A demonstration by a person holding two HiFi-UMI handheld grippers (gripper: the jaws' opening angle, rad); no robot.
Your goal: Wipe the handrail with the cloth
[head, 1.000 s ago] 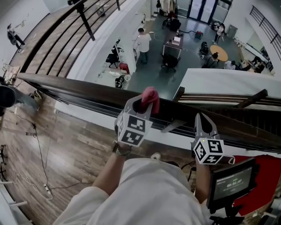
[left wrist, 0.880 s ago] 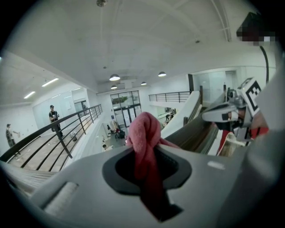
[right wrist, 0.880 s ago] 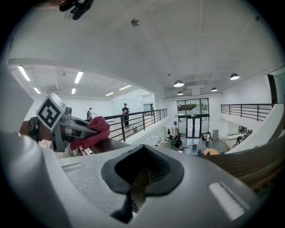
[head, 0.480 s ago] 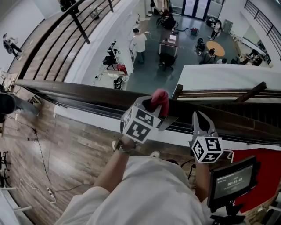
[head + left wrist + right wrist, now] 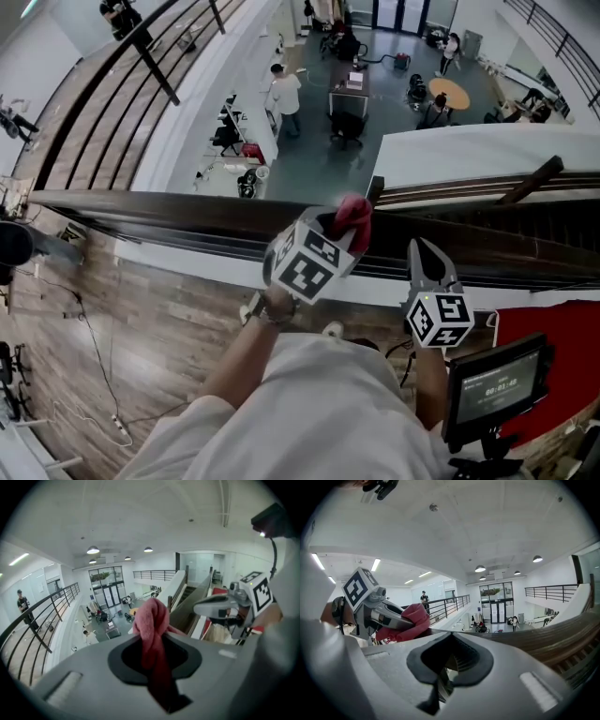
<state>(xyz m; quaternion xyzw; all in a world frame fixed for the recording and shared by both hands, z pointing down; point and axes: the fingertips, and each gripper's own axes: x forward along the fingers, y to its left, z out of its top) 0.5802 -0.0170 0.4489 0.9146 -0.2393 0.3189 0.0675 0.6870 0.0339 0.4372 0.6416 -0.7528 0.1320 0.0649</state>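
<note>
A dark wooden handrail (image 5: 169,214) crosses the head view from left to right. My left gripper (image 5: 339,231) is shut on a pink-red cloth (image 5: 354,216), and the bunched cloth lies against the top of the rail near the middle. In the left gripper view the cloth (image 5: 152,620) sticks up from between the jaws. My right gripper (image 5: 421,253) hovers just right of it, by the rail's near side, jaws shut with nothing between them. The right gripper view shows the left gripper (image 5: 377,613), the cloth (image 5: 410,619) and the handrail (image 5: 543,639).
Beyond the rail is a drop to a lower floor (image 5: 319,141) with desks and people. A second sloping rail (image 5: 469,187) meets the handrail on the right. A small screen (image 5: 497,384) and a red object (image 5: 562,366) sit at my lower right. Cables lie on the wooden floor (image 5: 112,319).
My left gripper has slid to the right along the handrail with the cloth in it. The right gripper has stayed about where it was.
</note>
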